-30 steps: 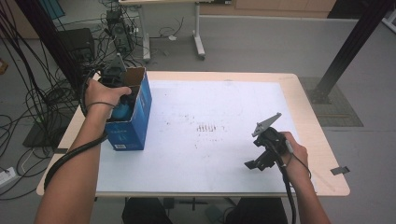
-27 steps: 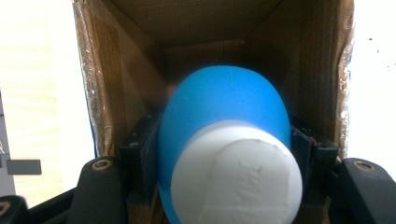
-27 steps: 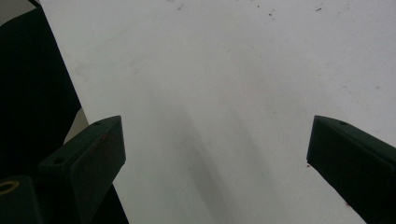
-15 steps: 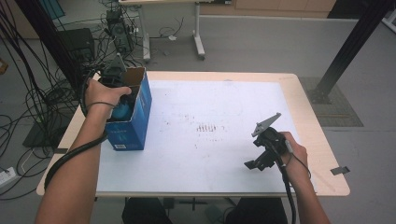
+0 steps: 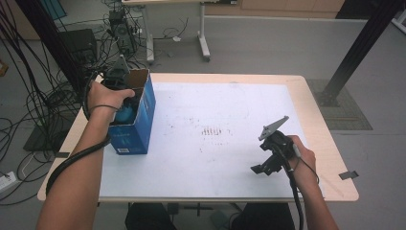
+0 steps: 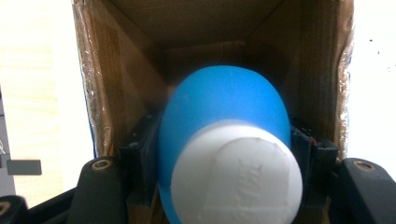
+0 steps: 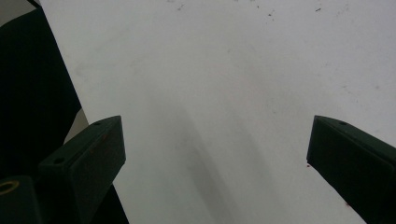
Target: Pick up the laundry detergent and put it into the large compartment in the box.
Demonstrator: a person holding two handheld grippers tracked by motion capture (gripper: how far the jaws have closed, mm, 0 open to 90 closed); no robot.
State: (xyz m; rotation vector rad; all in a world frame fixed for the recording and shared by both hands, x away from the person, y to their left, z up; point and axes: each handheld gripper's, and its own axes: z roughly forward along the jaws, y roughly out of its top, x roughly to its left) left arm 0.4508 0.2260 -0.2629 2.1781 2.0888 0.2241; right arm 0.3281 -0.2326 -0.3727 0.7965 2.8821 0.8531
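Note:
An open cardboard box (image 5: 135, 125), blue outside and brown inside (image 6: 135, 70), stands near the table's left edge. My left gripper (image 5: 123, 106) reaches down into its open top. In the left gripper view that gripper (image 6: 224, 140) is shut on a rounded blue object (image 6: 224, 100) with a white cap (image 6: 238, 177) facing the camera, and the pads press on both its sides within the box walls. My right gripper (image 5: 264, 167) rests low over the white sheet at the front right. Its jaws (image 7: 215, 140) stand wide open with nothing between them.
The white sheet (image 5: 220, 96) covers most of the wooden table (image 5: 311, 110), with small dark marks (image 5: 213, 131) near its middle. A tape strip (image 5: 348, 175) lies at the right edge. Cables (image 5: 43, 100) crowd the floor at left, and a black post (image 5: 354, 52) stands at right.

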